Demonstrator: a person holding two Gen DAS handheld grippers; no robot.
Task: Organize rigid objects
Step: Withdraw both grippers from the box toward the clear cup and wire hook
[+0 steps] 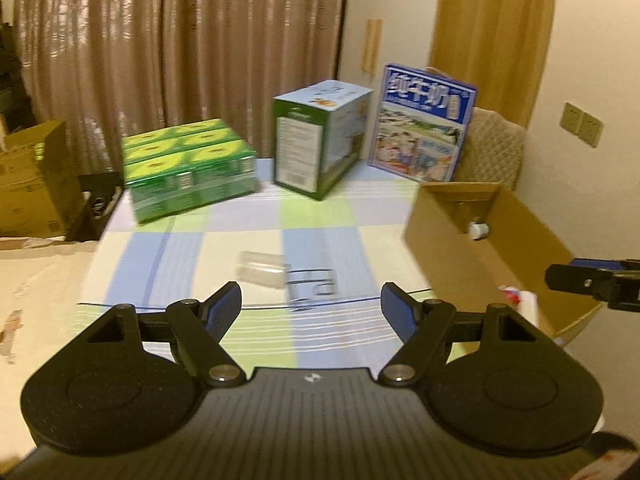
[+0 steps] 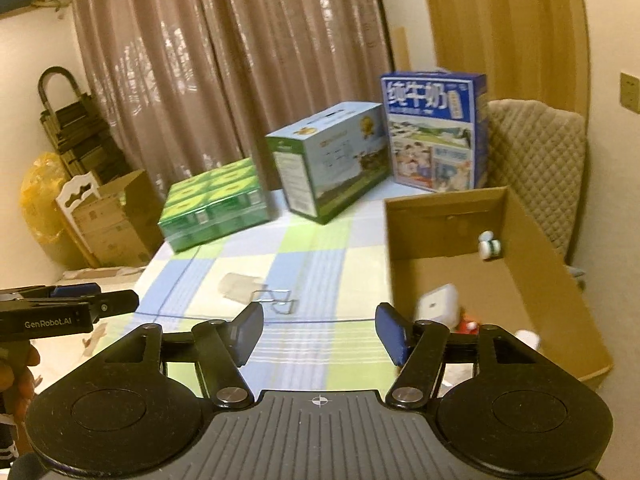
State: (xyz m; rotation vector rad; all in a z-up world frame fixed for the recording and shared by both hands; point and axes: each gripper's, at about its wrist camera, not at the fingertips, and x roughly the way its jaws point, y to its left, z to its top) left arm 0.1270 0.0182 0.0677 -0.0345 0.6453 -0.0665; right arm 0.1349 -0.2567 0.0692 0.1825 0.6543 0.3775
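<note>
Ahead of both empty, open grippers, left and right, lies a clear container

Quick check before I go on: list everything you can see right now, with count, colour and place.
Drink pack: one, green, far left of the table.
Green-and-white carton: one, back centre.
Milk carton: one, blue, back right, upright.
Cardboard box: one, brown, open, on the table's right.
Small items in the box: a white bottle, a white cube, a red-and-white piece; details blurred.
Clear plastic piece: one, table centre.
Wire clip: one, beside it.
Checked cloth: blue, green, cream.
Curtain: brown, behind.
Padded chair: beige, right.
Left tool: open, empty.
Right tool: open, empty.
</note>
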